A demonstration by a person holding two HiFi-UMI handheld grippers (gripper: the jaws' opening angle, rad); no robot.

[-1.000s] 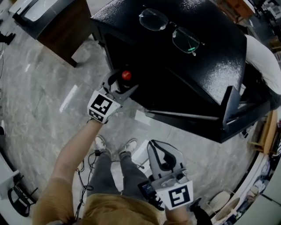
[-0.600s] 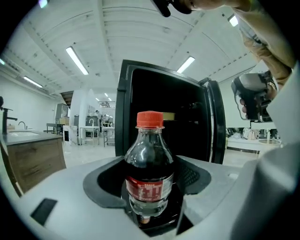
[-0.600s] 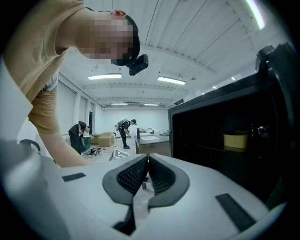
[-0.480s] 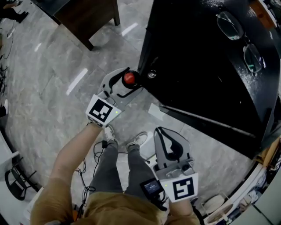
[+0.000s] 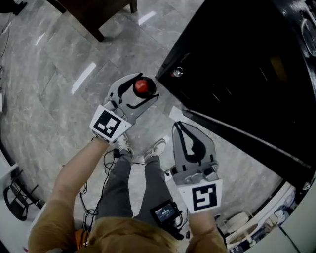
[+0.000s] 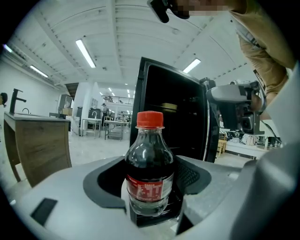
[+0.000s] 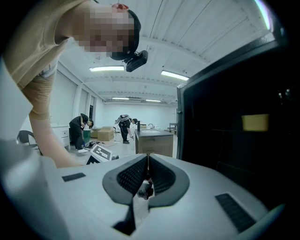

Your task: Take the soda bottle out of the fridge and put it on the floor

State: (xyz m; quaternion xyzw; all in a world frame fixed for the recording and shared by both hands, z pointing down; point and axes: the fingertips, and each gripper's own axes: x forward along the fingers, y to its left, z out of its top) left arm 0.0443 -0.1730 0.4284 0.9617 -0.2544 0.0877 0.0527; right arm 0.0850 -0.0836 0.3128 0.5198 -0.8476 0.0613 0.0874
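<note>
A small soda bottle (image 6: pixel 149 168) with dark cola, a red label and a red cap (image 5: pixel 142 86) stands upright between the jaws of my left gripper (image 5: pixel 138 92), which is shut on it. In the head view the bottle is held over the grey marble floor (image 5: pixel 59 99), just outside the corner of the black fridge (image 5: pixel 247 74). The fridge's open dark interior (image 6: pixel 176 122) shows behind the bottle in the left gripper view. My right gripper (image 5: pixel 183 133) hangs lower right, its jaws pressed together on nothing (image 7: pixel 147 172), beside the fridge door.
A dark wooden cabinet (image 5: pixel 106 12) stands at the top left of the head view. The person's shoes (image 5: pixel 155 148) and cables lie between the grippers. A black stand (image 5: pixel 17 200) sits at the left edge. Other people work far off (image 7: pixel 124 126).
The left gripper has carried the bottle away from the fridge opening, out over the floor. The view has swung so the fridge top and glasses slid off to the right. The right gripper stays shut.
</note>
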